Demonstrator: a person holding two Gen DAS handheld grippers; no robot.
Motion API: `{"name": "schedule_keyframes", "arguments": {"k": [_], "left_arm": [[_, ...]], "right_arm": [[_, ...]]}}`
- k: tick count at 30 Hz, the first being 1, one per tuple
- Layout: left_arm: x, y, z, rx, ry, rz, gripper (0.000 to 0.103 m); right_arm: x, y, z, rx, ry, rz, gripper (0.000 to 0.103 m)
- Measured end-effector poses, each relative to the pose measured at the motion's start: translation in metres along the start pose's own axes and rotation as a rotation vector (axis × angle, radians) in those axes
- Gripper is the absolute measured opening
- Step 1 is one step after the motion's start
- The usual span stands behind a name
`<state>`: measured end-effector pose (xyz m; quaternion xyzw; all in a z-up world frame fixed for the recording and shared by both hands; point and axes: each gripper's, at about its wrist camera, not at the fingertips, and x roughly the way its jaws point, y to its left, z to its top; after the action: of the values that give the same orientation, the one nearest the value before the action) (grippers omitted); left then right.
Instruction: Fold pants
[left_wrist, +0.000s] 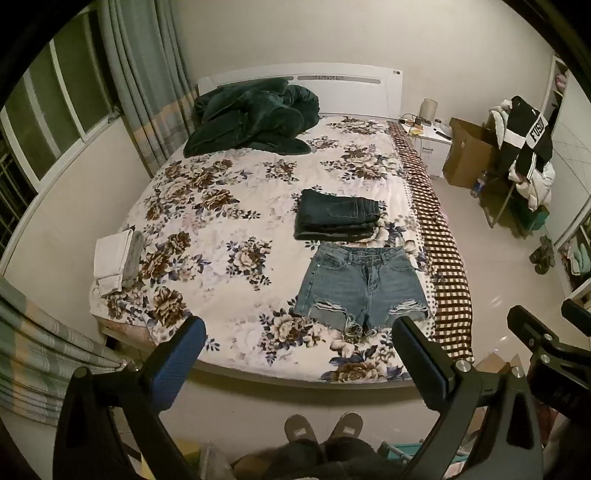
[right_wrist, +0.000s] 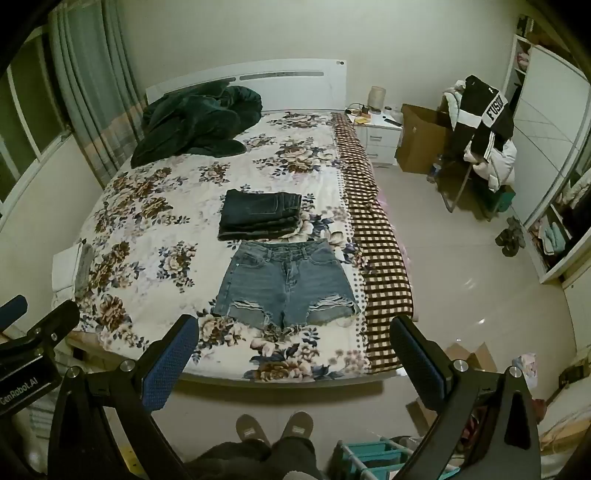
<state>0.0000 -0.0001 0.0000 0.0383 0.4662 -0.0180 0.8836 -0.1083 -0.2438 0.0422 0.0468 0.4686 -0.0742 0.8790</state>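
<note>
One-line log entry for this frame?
phase: pre-grasp | left tool: open | right tool: open | denim shorts: flat, unfolded | dark jeans: folded

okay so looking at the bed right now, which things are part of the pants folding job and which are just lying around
Part of the job:
- denim shorts, spread flat near the foot of the bed
- folded dark jeans, just beyond them
- left tool and right tool, both open and holding nothing

Just lying about:
- dark green blanket by the headboard
- folded white cloth at the bed's edge
- cardboard box
</note>
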Motion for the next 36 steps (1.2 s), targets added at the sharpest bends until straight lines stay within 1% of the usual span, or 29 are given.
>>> {"name": "schedule_keyframes", "arguments": {"k": [8, 14, 16, 22, 26, 29, 31, 32, 36], "left_arm": [[0.0, 0.0, 0.0, -0.001, 0.006, -0.011, 0.103], [0.0, 0.0, 0.0, -0.002, 0.006, -0.012, 0.103], [0.0, 0.0, 0.0, -0.001, 0.006, -0.015, 0.103], [0.0, 0.0, -0.001, -0.001, 0.003, -0.015, 0.103], [-0.002, -0.004, 0.005, -0.002, 0.001, -0.014, 0.103], [0.003, -0.003, 0.013, -0.003, 0.002, -0.016, 0.103], [0.002, -0.003, 0.013, -0.005, 0.003, -0.018, 0.103], [0.002, -0.002, 0.011, -0.002, 0.001, -0.017, 0.103], [0.002, -0.002, 0.013, -0.002, -0.001, -0.018, 0.103]], "right_arm": [[0.002, 0.0, 0.0, -0.001, 0.006, 0.001, 0.103], [0.001, 0.008, 0.0, 0.002, 0.001, 0.0, 0.103], [0.002, 0.003, -0.001, 0.0, 0.005, 0.001, 0.103], [0.002, 0.005, 0.002, -0.001, 0.003, 0.005, 0.103], [0.002, 0.004, 0.0, -0.001, 0.002, 0.004, 0.103], [0.002, 0.003, 0.0, 0.0, 0.002, 0.005, 0.103], [0.002, 0.003, 0.0, -0.001, 0.001, 0.003, 0.103], [-0.004, 0.002, 0.007, -0.006, -0.001, 0.005, 0.103], [-0.004, 0.002, 0.008, -0.007, 0.001, 0.006, 0.103]]}}
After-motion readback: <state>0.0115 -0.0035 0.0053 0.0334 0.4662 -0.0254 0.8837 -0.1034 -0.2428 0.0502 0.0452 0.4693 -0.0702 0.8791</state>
